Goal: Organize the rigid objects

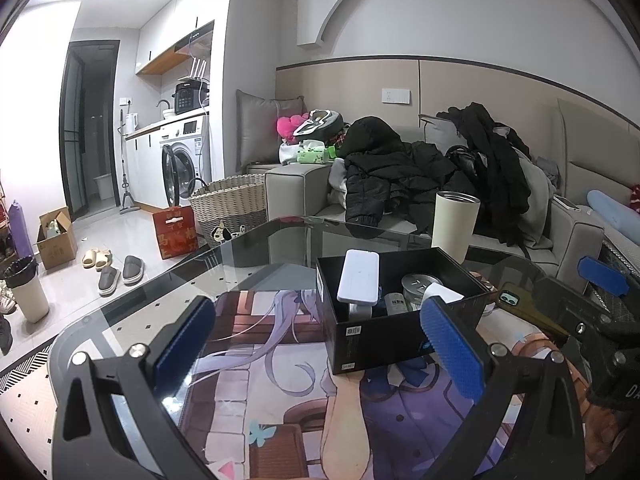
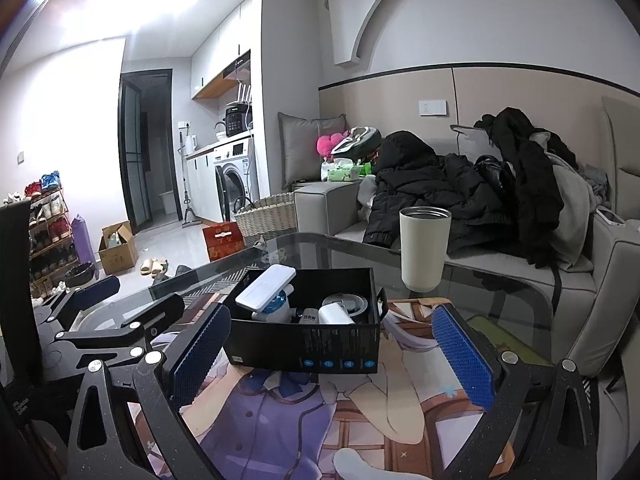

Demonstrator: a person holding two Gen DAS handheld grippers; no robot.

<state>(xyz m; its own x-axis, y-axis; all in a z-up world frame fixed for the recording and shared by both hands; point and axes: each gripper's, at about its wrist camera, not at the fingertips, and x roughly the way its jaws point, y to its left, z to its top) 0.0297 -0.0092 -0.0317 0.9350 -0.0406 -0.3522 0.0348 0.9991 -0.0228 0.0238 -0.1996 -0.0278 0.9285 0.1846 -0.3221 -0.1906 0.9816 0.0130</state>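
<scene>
A black open box (image 1: 384, 338) (image 2: 304, 344) stands on the printed mat on the glass table. A white power bank (image 1: 359, 277) (image 2: 266, 286) leans on its rim, with a round tin (image 1: 420, 285), a small bottle and white items inside. My left gripper (image 1: 320, 344) is open and empty, just in front of the box. My right gripper (image 2: 332, 354) is open and empty, also before the box; it shows at the right of the left wrist view (image 1: 600, 300). A cream tumbler (image 1: 456, 226) (image 2: 424, 248) stands behind the box. A phone (image 1: 516, 304) lies right of it.
The glass table's far edge (image 1: 280, 220) faces a grey sofa (image 2: 500, 216) piled with dark jackets. A wicker basket (image 1: 232, 200), a red box (image 1: 176, 232), slippers and a cardboard box sit on the floor at left.
</scene>
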